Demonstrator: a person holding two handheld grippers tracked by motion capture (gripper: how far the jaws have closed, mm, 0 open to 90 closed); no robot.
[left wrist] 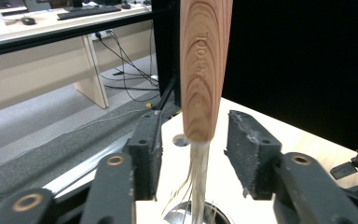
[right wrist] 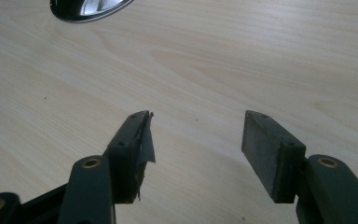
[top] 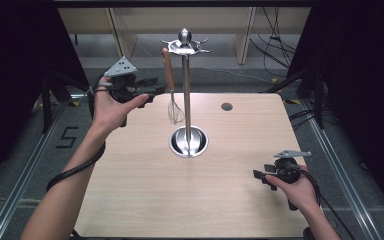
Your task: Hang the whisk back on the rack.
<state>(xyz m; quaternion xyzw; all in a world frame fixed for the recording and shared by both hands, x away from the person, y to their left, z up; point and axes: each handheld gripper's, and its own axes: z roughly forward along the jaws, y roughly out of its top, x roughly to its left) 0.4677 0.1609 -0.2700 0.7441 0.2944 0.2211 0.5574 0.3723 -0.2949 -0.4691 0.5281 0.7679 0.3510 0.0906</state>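
Note:
A whisk with a wooden handle (top: 168, 69) and wire head (top: 175, 112) hangs from the top hooks of a steel utensil stand (top: 186, 80), whose round base (top: 188, 141) rests mid-table. My left gripper (top: 155, 91) is open, raised beside the handle. In the left gripper view the wooden handle (left wrist: 203, 70) hangs between the two parted pads (left wrist: 249, 149), with a gap on each side, and the wires (left wrist: 196, 177) trail below. My right gripper (top: 261, 175) is open, low over the table's near right corner, nothing between its pads (right wrist: 265, 149).
The light wooden table (top: 145, 190) has a small round grommet hole (top: 226, 106) at the back right. Dark curtains stand to both sides. Desks and loose cables lie beyond the far edge. The stand's base rim (right wrist: 86, 9) shows at the top of the right gripper view.

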